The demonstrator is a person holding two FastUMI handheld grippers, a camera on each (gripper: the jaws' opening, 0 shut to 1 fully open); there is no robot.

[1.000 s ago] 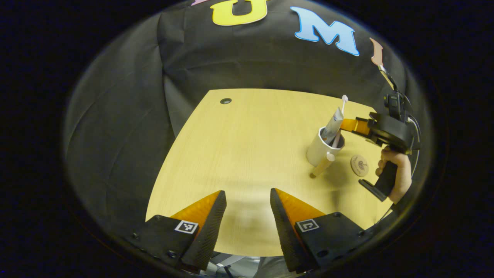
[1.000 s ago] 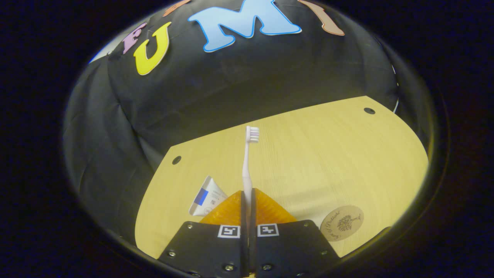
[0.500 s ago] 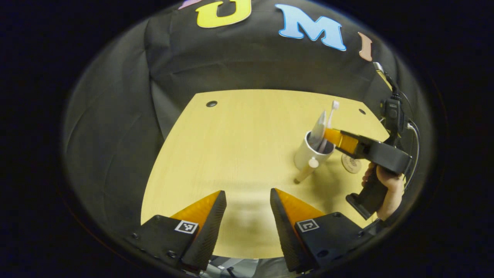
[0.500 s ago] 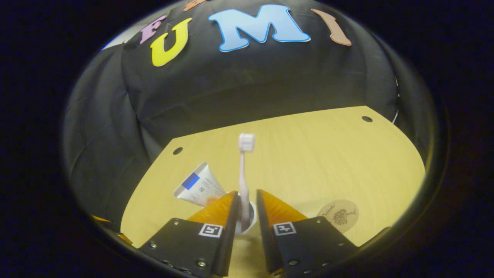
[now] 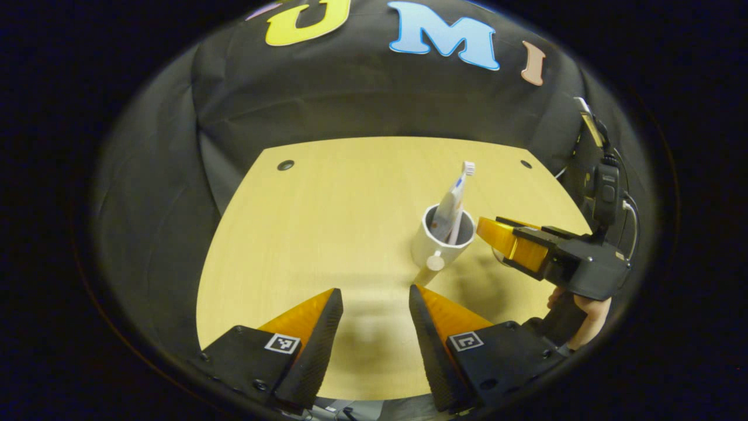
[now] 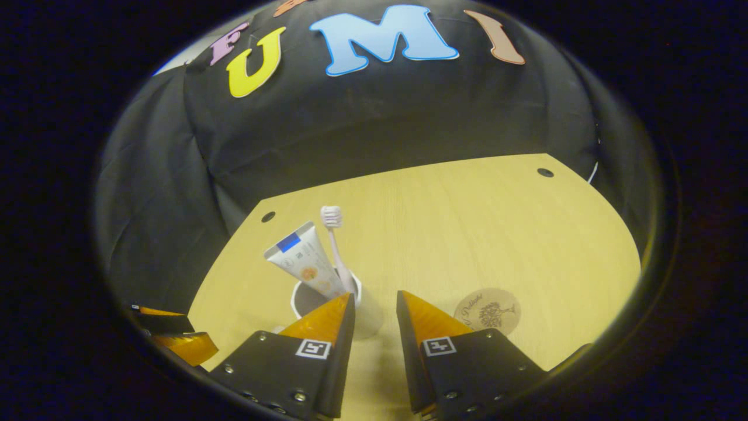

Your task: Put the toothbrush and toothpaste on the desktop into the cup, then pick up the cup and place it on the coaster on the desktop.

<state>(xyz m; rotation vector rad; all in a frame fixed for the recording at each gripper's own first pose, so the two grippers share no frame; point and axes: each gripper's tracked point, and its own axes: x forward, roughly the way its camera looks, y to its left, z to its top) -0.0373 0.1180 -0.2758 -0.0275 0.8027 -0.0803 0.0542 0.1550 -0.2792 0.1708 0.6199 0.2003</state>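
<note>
Two items in cup (image 6: 365,316): toothbrush (image 6: 336,245) and toothpaste (image 6: 301,260), both leaning, on desk (image 6: 467,234).
Coaster (image 6: 488,310): right of cup.
Right gripper (image 6: 374,304): released brush, now spread.
Left gripper (image 5: 374,304): spread, empty.

One cup (image 5: 439,245), one toothbrush (image 6: 335,245), one toothpaste (image 6: 301,264), one coaster (image 6: 487,310), two grippers: left gripper (image 5: 369,307), right gripper (image 6: 374,310).
</note>
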